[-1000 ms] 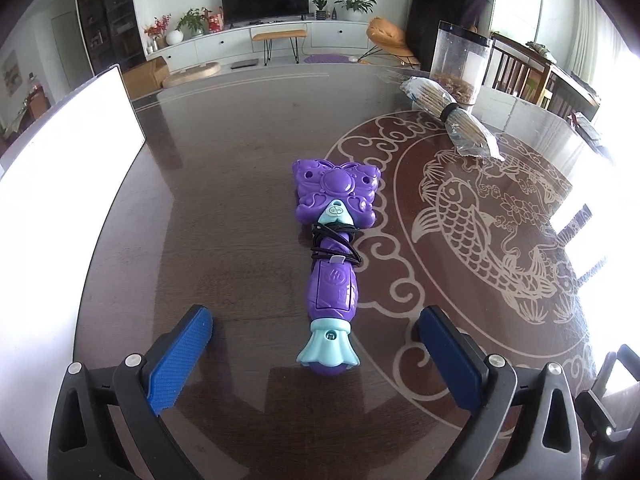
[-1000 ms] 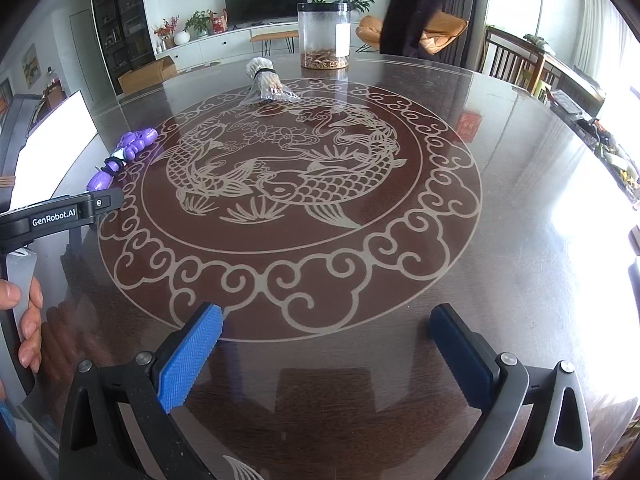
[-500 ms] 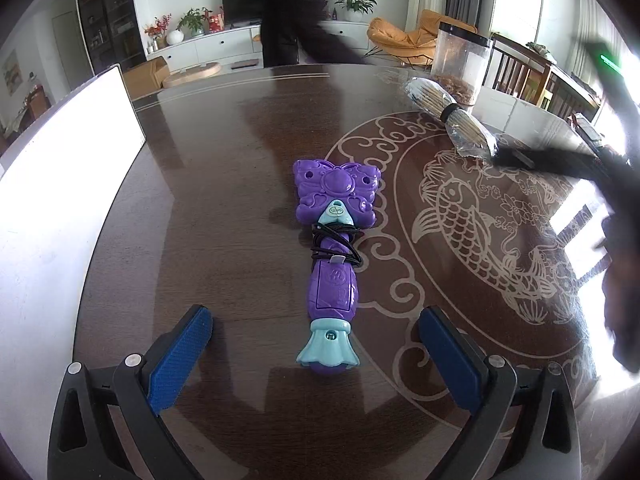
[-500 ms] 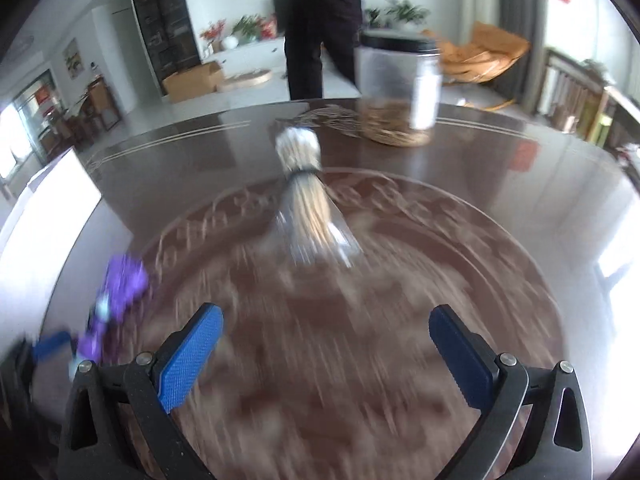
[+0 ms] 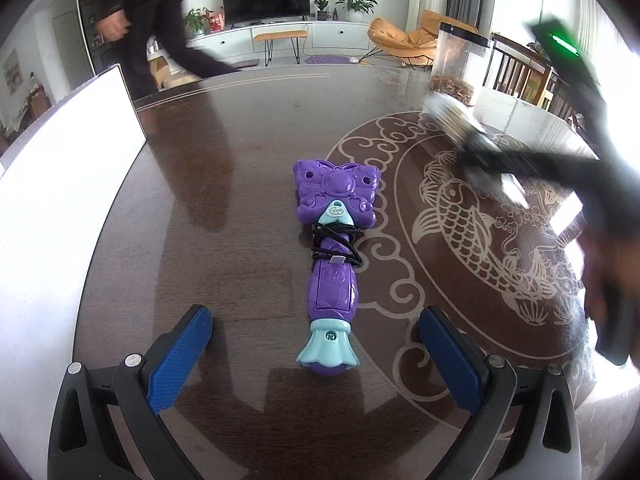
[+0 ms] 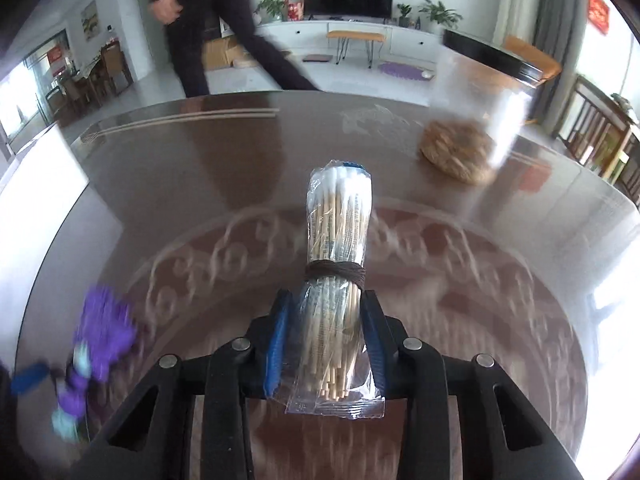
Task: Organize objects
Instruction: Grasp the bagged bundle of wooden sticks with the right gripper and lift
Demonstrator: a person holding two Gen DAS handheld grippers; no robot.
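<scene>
right gripper, nearest in the right wrist view: jaws just drawn in and now pressed against both flanks of the cotton swab bundle, gripping its lower half just below the dark band around the middle. bundle sealed in clear crinkled film, wooden sticks within, white tips at the far end; judged very light, fairly stiff along its length because the sticks brace one another, yet slippery at the film and liable to slide lengthwise if pinched too gently; sticks judged snappable under a hard squeeze. best purchase judged near the band, where the pack is tightest and least able to splay. whether the bundle is clear of the dark patterned table cannot be told. left gripper, nearest in the left wrist view: blue pads wide apart, nothing touched, with the tail of the purple butterfly toy lying between them on the table. toy judged rigid moulded plastic, light, smooth; narrow handle below the black cord judged the natural hold, the broad wing head too wide. farther off: clear canister with brown contents, then a passer-by beyond the table edge.
</scene>
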